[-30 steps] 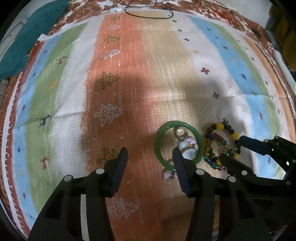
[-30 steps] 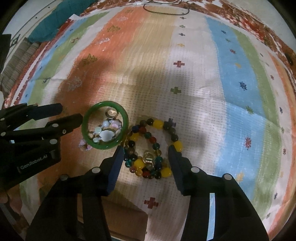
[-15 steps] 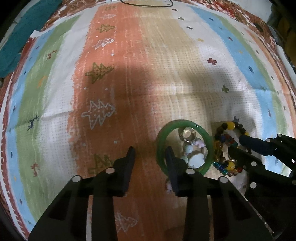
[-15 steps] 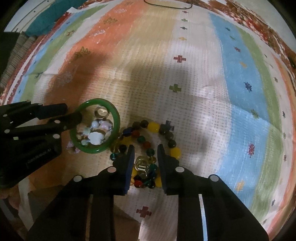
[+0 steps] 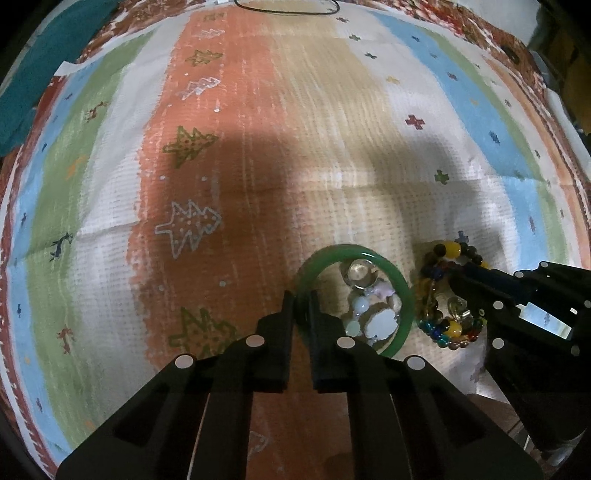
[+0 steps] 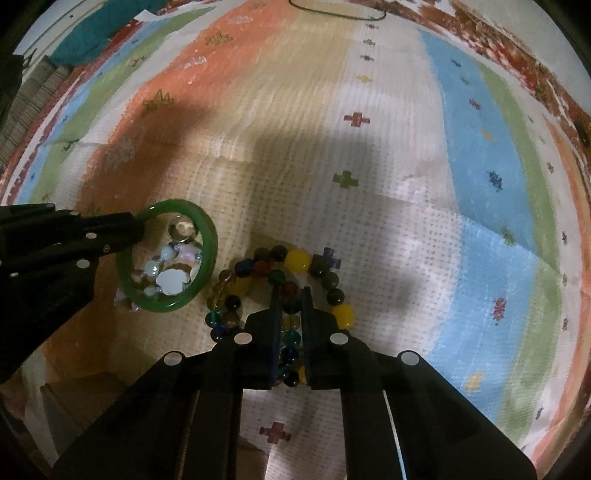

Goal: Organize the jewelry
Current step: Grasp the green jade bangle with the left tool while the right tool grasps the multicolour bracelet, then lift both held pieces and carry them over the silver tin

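Both grippers are now closed down; a second ago each stood wide open over its piece.

Left gripper (image 5: pixel 301 306): jaws nearly together, pinching the near-left rim of the green bangle (image 5: pixel 404 295). A sliver of green shows between the fingers, so I judge the rim is clamped. The bangle lies flat on the striped cloth (image 5: pixel 258 147), with a pale bead bracelet (image 5: pixel 373 314) and a clear round piece heaped inside its ring.

Right gripper (image 6: pixel 290 306): jaws drawn in to a narrow gap, with a run of coloured beads caught between them. It has hold of the multicoloured bead bracelet (image 6: pixel 299 260), which sits just right of the bangle, almost touching it. Yellow, dark and blue-green beads loop out on both sides of the fingers.

Nothing is lifted yet, as far as I can tell; both pieces look to rest on the cloth.

Meaning: the grasping step looks done for both hands, so lifting and separating can follow.

Risks: pale beads inside the bangle may drag along with it. Slack bead loops may snag.

A thin dark cord (image 5: pixel 284 9) lies at the far edge, untouched.
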{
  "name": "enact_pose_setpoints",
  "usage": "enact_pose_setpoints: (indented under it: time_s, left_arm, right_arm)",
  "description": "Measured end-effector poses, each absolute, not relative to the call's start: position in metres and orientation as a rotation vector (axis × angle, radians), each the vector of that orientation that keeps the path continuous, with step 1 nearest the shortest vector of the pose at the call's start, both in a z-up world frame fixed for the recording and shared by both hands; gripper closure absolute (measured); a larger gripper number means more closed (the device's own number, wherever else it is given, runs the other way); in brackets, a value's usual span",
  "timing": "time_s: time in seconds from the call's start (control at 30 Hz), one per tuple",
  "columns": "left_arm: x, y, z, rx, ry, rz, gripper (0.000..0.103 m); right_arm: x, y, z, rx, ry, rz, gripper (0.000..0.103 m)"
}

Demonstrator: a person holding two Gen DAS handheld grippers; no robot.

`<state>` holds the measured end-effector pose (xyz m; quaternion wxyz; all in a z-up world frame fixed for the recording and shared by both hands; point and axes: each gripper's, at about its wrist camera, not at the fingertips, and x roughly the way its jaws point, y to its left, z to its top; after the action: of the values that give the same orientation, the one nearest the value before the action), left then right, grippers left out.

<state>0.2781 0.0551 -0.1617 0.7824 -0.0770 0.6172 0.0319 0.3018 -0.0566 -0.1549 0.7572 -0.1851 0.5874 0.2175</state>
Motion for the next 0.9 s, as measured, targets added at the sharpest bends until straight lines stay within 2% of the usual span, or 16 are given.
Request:
enact_pose_setpoints:
  time_s: [0.63, 0.9]
  left_arm:
    - [0.259, 0.06, -0.119, -0.188, 1.233, 0.096, 0.096]
    - [0.244, 0.055, -0.099, -0.176, 1.184, 0.094, 0.096]
  right_arm:
    - [0.287, -0.076, -0.095, -0.345, 1.145, 0.474, 0.093]
    - [0.28, -0.077, -0.087, -0.33, 1.13, 0.478, 0.093]
